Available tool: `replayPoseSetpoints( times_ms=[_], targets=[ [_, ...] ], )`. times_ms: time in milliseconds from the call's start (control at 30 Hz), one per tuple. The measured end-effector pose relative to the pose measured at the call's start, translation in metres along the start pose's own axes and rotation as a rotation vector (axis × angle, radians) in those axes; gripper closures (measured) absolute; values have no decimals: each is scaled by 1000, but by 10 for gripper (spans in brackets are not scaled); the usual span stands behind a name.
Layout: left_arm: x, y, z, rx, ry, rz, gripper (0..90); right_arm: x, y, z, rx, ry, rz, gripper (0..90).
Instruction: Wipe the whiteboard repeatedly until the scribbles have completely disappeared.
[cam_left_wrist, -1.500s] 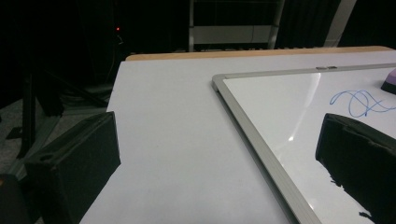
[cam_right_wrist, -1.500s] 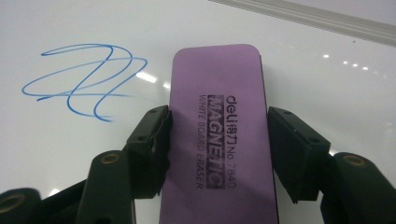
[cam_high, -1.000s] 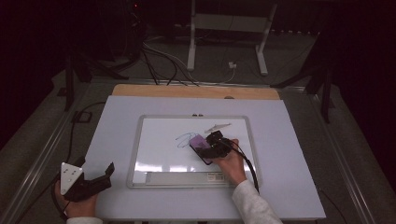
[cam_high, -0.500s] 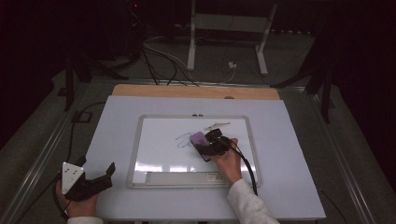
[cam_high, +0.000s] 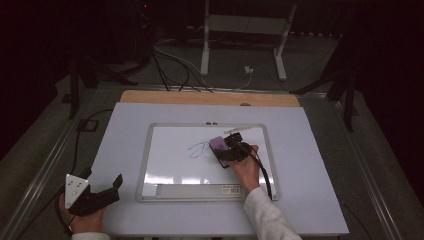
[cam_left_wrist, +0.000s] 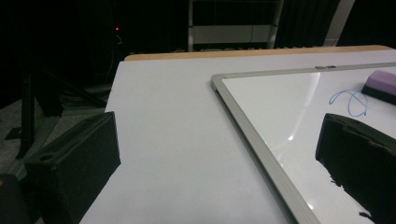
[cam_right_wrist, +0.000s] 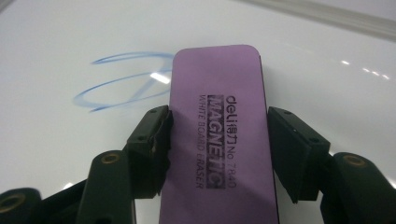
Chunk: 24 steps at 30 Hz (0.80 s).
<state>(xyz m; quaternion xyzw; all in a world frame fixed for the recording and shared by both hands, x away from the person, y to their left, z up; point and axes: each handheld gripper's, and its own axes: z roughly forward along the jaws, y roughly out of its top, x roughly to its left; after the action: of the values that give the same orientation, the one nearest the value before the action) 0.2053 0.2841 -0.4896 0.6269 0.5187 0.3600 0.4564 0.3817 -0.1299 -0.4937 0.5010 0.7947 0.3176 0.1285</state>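
— Eraser first: where is it?
— The purple magnetic whiteboard eraser (cam_right_wrist: 219, 135) lies flat on the whiteboard (cam_high: 170, 165), just right of the blue scribble (cam_high: 198, 149), which it partly overlaps at its near edge.
— And the right gripper (cam_right_wrist: 218, 140)?
— Its fingers (cam_right_wrist: 152, 144) pinch the eraser by its long sides.
— The left gripper (cam_high: 97, 192)?
— It rests on the white surface (cam_high: 125, 130) off the board's lower left corner, well apart, its fingers spread with nothing between them.

Purple eraser (cam_right_wrist: 219, 135) (black lettering), blue scribble (cam_right_wrist: 126, 81), white whiteboard (cam_high: 175, 160).
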Motion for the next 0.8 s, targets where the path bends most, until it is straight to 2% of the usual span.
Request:
replayPoseSetpoints(
  times_ms=[67, 133, 233, 400, 467, 533, 567, 633, 700, 767, 800],
  targets=[
    [-1, 0, 1, 3, -2, 6, 5, -1, 2, 1, 8, -9, 5, 420],
    [-2, 1, 2, 4, -4, 9, 6, 5, 3, 1, 8, -26, -33, 420],
    [-3, 1, 3, 6, -5, 14, 6, 18, 3, 5, 14, 50, -43, 420],
    [-3, 1, 3, 5, -4, 14, 6, 54, -1, 7, 29, 148, -161, 420],
    [-3, 1, 2, 5, -5, 15, 5, 62, -1, 8, 32, 162, -183, 420],
    [-3, 1, 2, 3, -5, 14, 6, 62, 0, 8, 36, 165, -180, 420],
    [-3, 1, 2, 4, -6, 14, 6, 60, 0, 8, 32, 151, -171, 420],
    [-2, 1, 1, 2, -4, 12, 6, 53, 2, 8, 22, 82, -152, 420],
    [-2, 1, 1, -1, -4, 7, 5, 42, 5, 8, 13, 22, -112, 420],
    [-2, 1, 1, -2, -4, 7, 6, 32, 6, 8, 8, -8, -61, 420],
    [-2, 1, 1, 1, -5, 9, 6, 29, 7, 9, 10, -2, -37, 420]
  ],
)
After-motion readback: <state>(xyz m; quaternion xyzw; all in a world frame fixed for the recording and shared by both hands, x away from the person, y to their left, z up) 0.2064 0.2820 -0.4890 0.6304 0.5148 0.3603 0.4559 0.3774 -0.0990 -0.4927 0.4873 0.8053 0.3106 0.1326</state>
